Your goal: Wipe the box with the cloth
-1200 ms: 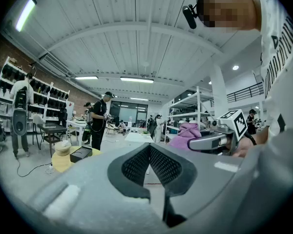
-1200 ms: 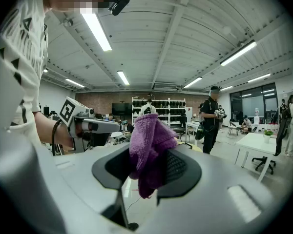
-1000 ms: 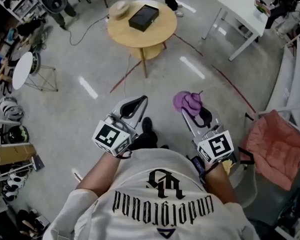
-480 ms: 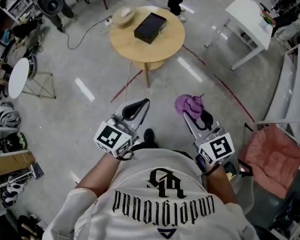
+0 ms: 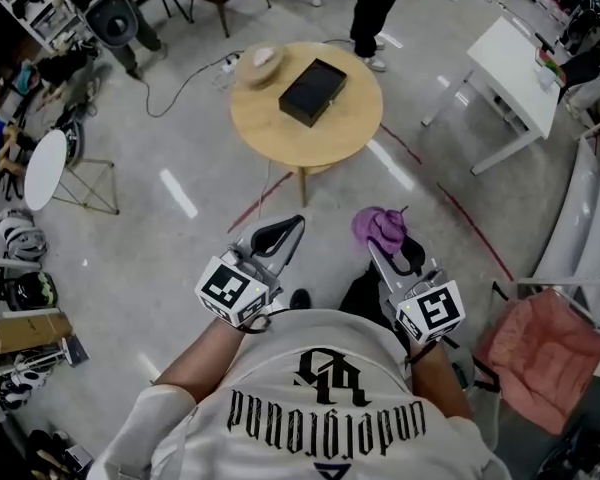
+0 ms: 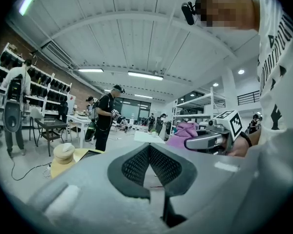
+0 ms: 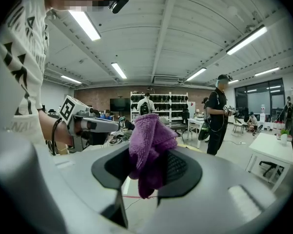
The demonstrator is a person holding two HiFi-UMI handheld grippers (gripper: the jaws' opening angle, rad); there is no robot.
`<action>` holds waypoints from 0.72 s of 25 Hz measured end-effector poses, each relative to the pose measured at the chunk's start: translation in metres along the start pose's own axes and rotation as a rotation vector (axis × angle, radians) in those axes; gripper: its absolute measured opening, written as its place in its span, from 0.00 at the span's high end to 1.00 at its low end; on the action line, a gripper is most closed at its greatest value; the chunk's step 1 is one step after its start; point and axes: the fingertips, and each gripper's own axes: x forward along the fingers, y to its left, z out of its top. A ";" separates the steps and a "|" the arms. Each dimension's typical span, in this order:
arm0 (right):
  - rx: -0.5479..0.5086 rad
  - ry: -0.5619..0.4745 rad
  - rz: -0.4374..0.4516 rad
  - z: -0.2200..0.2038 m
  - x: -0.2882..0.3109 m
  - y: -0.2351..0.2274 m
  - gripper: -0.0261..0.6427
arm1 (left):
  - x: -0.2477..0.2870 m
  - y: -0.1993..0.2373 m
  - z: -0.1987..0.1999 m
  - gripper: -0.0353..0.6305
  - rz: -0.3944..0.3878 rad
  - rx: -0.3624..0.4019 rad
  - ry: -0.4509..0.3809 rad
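Tongs first. My right tongs (image 5: 380, 243) are clamping the purple cloth (image 7: 149, 145): the jaws are pinching it near its middle, and the bunched fabric is standing above the tips and hanging below them. I am judging that it is being carried this way so a soft wad is projecting past the jaws, letting fabric and not hard plastic meet the box.

My left tongs (image 6: 149, 150) are fully closed, pads meeting, with nothing between them. They are pointing roughly level, alongside the right tongs but apart from them. I am judging that they are being kept closed and free to steady the box while the other side is wiping.

Location of the task item: the black box (image 5: 313, 92) is lying flat on the round wooden bench (image 5: 280, 133), lid closed, slightly right of centre. 1 round beige object (image 5: 257, 65) is sitting near the bench's far left rim, apart from the box. Both tongs are well short of the bench, over open floor (image 5: 180, 258).

Finding: no wiping is taking place yet; the 2 tongs are touching neither box nor bench. A person (image 5: 375, 8) is standing just beyond the bench.
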 end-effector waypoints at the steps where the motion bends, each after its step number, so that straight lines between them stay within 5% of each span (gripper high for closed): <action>1: 0.001 -0.009 0.003 -0.001 0.005 -0.016 0.74 | 0.012 0.005 0.000 0.94 0.012 0.003 0.001; 18: -0.032 -0.032 0.203 0.013 0.036 -0.315 0.74 | 0.275 0.037 0.048 0.94 0.241 0.023 -0.040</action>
